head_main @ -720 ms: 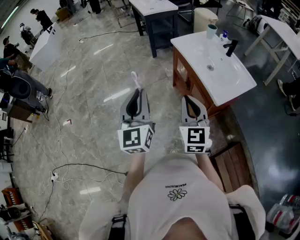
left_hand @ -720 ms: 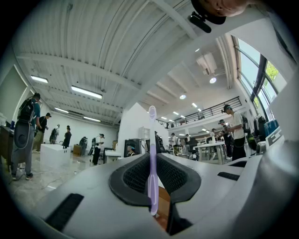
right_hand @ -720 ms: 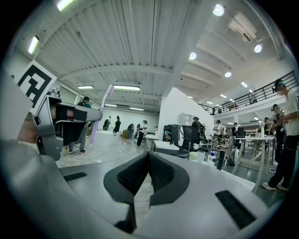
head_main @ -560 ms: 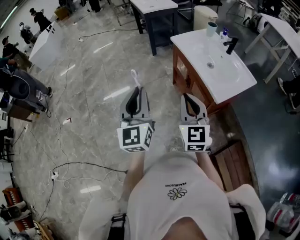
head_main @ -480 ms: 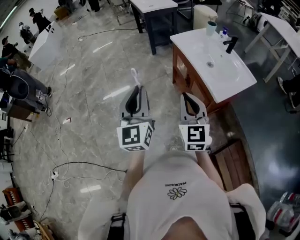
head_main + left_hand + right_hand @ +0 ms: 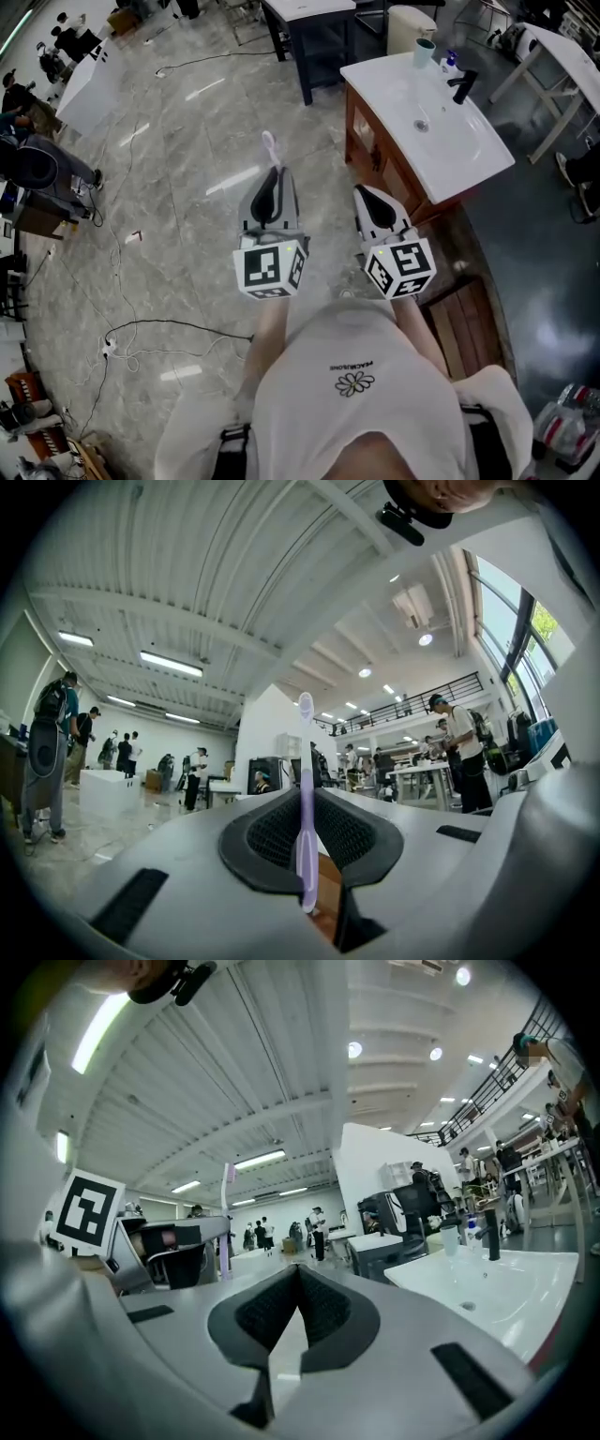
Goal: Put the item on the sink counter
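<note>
The toothbrush point(image 6: 270, 152) is clamped in the left gripper point(image 6: 274, 175). Its long axis runs straight along the closed jaws, and its free end sticks out well past the fingertips, away from the person. In the left gripper view the lilac handle point(image 6: 305, 752) stands as a thin upright line in the seam between the two dark pads. Its near end is tucked down inside the jaws. Whether the rounded far end carries bristles cannot be made out in any view.

The right gripper point(image 6: 368, 194) holds nothing; its pads point(image 6: 323, 1312) meet at the tips with only a narrow wedge of gap lower down.

Both forearms reach forward from the person's torso, with the grippers side by side and a little apart over the stone floor point(image 6: 178, 197). Both hands are hidden under the marker cubes; the right cube point(image 6: 400, 267) sits turned at an angle, while the left cube point(image 6: 269, 270) lies squarer.

The white sink counter point(image 6: 473, 155) lies ahead and to the right of the right gripper, well apart from the toothbrush. At its far end stand a black faucet point(image 6: 461, 90), a cup point(image 6: 425, 53) and a small bottle point(image 6: 449, 65). In the right gripper view the basin point(image 6: 525, 1283) fills the lower right, and the left gripper point(image 6: 173, 1241) with its toothbrush point(image 6: 226, 1218) shows at the left.
</note>
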Demonstrator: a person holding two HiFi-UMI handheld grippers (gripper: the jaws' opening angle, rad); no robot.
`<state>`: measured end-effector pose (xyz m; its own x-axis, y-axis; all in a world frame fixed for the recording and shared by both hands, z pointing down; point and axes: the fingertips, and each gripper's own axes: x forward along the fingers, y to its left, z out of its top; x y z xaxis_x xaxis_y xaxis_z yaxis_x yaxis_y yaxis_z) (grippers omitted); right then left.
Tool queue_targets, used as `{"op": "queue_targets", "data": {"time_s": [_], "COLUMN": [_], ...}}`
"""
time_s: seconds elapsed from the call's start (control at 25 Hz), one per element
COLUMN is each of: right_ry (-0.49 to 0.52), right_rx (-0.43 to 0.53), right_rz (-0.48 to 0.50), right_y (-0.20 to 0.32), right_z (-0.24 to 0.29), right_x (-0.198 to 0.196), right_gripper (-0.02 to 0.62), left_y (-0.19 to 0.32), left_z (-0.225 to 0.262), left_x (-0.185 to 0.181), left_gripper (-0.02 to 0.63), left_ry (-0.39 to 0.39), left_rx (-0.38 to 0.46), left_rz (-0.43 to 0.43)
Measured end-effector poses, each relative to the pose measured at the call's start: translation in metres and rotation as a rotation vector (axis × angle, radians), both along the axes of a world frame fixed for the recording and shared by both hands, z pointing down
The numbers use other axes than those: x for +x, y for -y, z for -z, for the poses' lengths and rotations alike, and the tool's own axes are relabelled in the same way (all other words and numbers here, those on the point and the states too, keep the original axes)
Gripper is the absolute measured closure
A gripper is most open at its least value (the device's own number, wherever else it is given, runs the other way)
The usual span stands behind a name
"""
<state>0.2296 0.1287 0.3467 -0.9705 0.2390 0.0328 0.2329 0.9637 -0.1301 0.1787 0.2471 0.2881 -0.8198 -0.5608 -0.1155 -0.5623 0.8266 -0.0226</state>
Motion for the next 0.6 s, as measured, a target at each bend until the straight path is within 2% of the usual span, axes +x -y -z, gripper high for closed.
{"op": "queue_targets", "data": {"time_s": [0.24,0.6], "right_ry": [0.001,-0.049], "right_rx": [0.174,0.193], "right_rz": [-0.002,0.003], "right_y": [0.001,0.019], "right_z": [-0.004,-0.022], "right_x": [-0.005,-0.016], "right_gripper": [0.584,0.584], "left_y": [0.009,0.017], "left_z": [-0.012,-0.04], "left_x": [-0.006,-0.017], "left_gripper": [0.552,0.552], "left_ry": [-0.017,-0.068], "left_rx": [-0.018,-0.014], "left_rz": [0.01,0.028]}}
